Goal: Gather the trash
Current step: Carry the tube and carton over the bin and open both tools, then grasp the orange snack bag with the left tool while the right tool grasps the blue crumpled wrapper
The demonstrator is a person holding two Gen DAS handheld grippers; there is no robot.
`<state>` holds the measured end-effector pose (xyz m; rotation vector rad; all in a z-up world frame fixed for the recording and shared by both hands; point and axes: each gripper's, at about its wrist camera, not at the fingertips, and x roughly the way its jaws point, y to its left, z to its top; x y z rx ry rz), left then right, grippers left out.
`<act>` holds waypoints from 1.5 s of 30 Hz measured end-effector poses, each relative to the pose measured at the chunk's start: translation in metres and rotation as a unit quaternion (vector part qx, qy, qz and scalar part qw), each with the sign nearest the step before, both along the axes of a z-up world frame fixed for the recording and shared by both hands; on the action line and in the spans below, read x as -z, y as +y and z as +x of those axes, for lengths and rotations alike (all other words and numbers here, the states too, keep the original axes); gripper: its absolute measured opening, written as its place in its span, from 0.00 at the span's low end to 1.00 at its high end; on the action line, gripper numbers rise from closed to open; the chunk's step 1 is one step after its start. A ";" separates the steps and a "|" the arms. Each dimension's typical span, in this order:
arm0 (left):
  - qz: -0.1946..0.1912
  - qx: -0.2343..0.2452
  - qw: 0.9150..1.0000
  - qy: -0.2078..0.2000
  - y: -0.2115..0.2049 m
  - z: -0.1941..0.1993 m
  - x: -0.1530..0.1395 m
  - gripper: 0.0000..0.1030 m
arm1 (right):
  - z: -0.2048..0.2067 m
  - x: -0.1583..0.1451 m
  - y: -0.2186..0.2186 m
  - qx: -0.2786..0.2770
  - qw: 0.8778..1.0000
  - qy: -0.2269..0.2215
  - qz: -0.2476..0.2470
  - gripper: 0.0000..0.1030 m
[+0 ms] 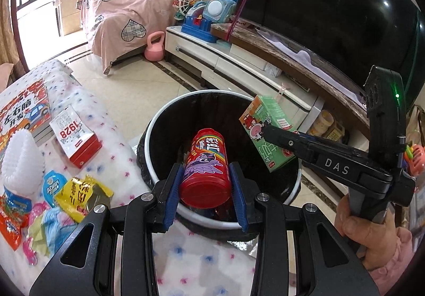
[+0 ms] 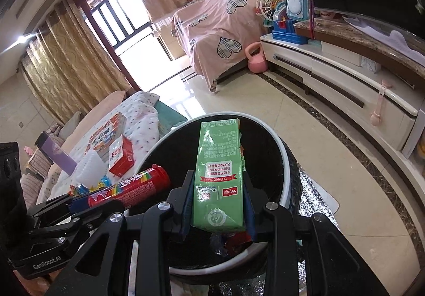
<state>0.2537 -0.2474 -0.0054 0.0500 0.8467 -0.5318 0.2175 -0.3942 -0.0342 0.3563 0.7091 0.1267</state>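
Note:
My left gripper is shut on a red candy tube with a purple pony picture, held over the mouth of the black trash bin with a white rim. My right gripper is shut on a green drink carton, also above the bin. In the left wrist view the carton hangs over the bin's right rim in the right gripper. In the right wrist view the red tube pokes in from the left in the left gripper. Wrappers lie at the bin's bottom.
A table with a dotted white cloth lies left of the bin, bearing snack wrappers, a red-and-white box, a book and white cups. A white TV cabinet and a large screen stand behind. A hand holds the right gripper.

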 end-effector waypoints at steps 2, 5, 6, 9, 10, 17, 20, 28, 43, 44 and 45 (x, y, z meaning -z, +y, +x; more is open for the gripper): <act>0.001 0.000 1.000 0.002 -0.001 0.003 0.001 0.33 | 0.002 0.001 -0.001 0.001 1.000 0.002 -0.001 0.31; -0.003 0.004 1.000 0.013 -0.001 0.006 0.003 0.34 | 0.004 0.000 -0.001 0.002 1.000 0.003 -0.003 0.32; -0.003 0.001 1.000 0.014 0.000 0.006 0.003 0.34 | 0.004 0.000 -0.002 0.003 1.000 0.004 -0.003 0.32; -0.006 -0.008 1.000 0.014 0.005 0.004 0.001 0.50 | 0.007 0.001 -0.003 0.004 1.000 0.009 0.005 0.36; -0.007 -0.013 1.000 0.012 0.007 0.002 0.000 0.56 | 0.006 0.001 -0.004 0.005 1.000 0.009 0.007 0.38; -0.031 -0.034 0.999 0.005 0.029 -0.020 -0.012 0.68 | -0.012 -0.008 0.001 0.007 1.000 -0.011 0.024 0.71; -0.041 -0.041 0.998 0.001 0.044 -0.032 -0.015 0.70 | -0.024 -0.011 0.009 0.009 0.999 -0.021 0.032 0.86; -0.050 -0.084 0.995 0.003 0.095 -0.061 -0.010 0.72 | -0.054 -0.015 0.042 -0.003 0.999 -0.038 0.038 0.96; -0.059 -0.188 0.980 0.026 0.206 -0.101 0.023 0.72 | -0.071 0.003 0.126 -0.063 0.997 -0.018 0.041 0.96; -0.061 -0.194 0.979 0.029 0.211 -0.103 0.025 0.72 | -0.071 0.004 0.130 -0.067 0.997 -0.016 0.040 0.96; -0.063 -0.199 0.977 0.031 0.217 -0.103 0.026 0.72 | -0.071 0.005 0.136 -0.071 0.997 -0.016 0.039 0.96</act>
